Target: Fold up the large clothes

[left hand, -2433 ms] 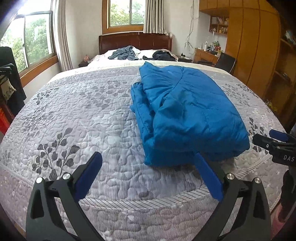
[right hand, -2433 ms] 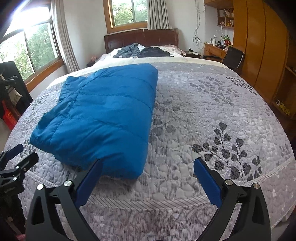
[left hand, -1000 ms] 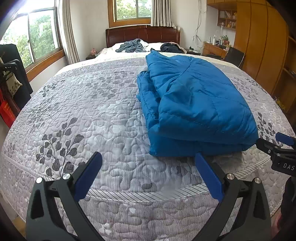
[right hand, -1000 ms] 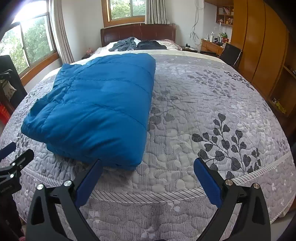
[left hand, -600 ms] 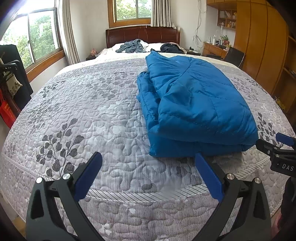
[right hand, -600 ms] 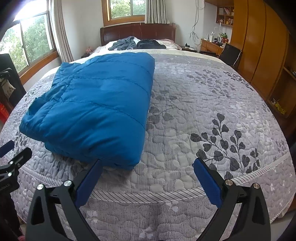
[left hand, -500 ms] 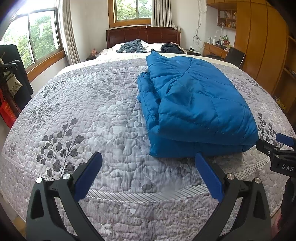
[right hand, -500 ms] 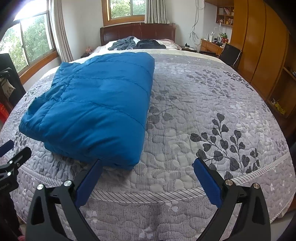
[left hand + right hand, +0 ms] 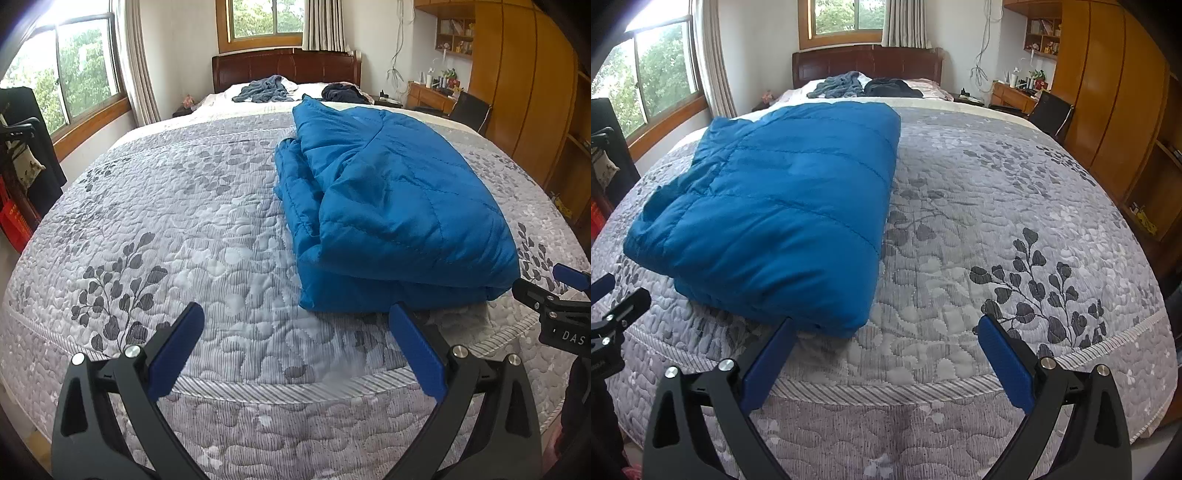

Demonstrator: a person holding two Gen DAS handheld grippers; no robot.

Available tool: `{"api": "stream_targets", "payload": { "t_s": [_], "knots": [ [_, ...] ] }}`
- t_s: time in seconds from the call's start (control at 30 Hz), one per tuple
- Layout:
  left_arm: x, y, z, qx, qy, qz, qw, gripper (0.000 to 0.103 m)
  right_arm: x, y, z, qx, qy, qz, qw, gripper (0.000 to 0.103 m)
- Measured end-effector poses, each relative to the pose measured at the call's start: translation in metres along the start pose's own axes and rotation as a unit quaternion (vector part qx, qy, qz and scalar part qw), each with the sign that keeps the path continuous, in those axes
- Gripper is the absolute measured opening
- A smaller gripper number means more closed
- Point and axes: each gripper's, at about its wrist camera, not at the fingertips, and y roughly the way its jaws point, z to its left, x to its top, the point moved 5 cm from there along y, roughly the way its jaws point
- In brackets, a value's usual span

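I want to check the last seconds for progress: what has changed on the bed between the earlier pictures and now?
Only the view shifted: both cameras rose or pulled back slightly in the first second or so, showing more of the quilt's near edge. Nothing was grasped or released. The folded blue jacket lies as before, and the left gripper and right gripper stay open and empty.

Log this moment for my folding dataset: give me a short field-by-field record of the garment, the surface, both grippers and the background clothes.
garment: blue padded jacket, folded into a thick rectangular bundle
surface: bed with a grey leaf-print quilt
garment position: near the foot edge of the bed, to the right in the left wrist view and to the left in the right wrist view
left gripper: open, holding nothing, at the foot edge
right gripper: open, holding nothing, at the foot edge
background: grey-blue clothes and dark clothes by the headboard
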Motion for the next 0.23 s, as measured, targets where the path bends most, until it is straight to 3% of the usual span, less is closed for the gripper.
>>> {"api": "stream_targets", "payload": {
  "t_s": [0.23],
  "knots": [
    [-0.0001, 0.0009, 0.0003, -0.001, 0.000, 0.001, 1.0000, 0.100, 0.0009, -0.0010, 0.0008, 0.002, 0.001, -0.001, 1.000, 0.099]
  ]
}}
